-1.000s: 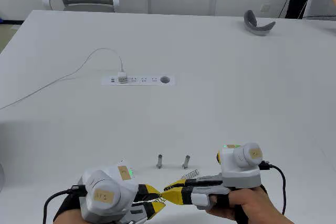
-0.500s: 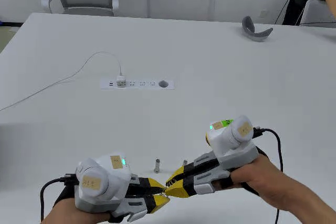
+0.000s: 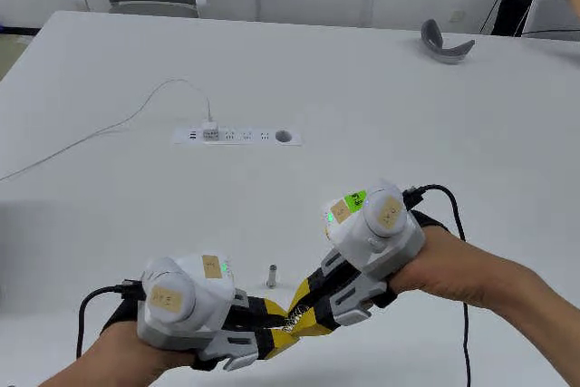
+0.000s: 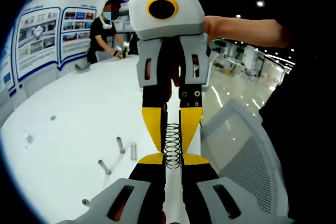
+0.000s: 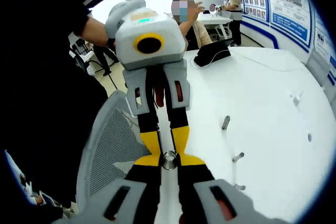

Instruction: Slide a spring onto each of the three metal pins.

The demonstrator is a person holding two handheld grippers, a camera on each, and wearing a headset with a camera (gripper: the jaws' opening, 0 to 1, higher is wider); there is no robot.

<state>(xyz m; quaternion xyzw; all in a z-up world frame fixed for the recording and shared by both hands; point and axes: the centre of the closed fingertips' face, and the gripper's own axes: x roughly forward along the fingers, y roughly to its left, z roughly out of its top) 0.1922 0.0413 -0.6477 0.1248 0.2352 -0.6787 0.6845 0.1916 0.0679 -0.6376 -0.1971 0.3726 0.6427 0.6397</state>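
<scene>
Steel wire, thinly coiled: the spring (image 4: 172, 146) is up off the table (image 3: 381, 97), bridging both tools tip to tip. The left gripper (image 4: 173, 161) looks closed onto one end and the right gripper (image 5: 169, 162) onto the other. It seems featherlight, squashy and apt to ping away. I'd pinch gently across the coils near one end, leaving the other open for a pin (image 3: 272, 275).

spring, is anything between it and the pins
Nothing visible. The spring is pinched where the tips of the left gripper and right gripper meet. In the left gripper view the pins stand off to one side, with bare table between them and the spring.
</scene>
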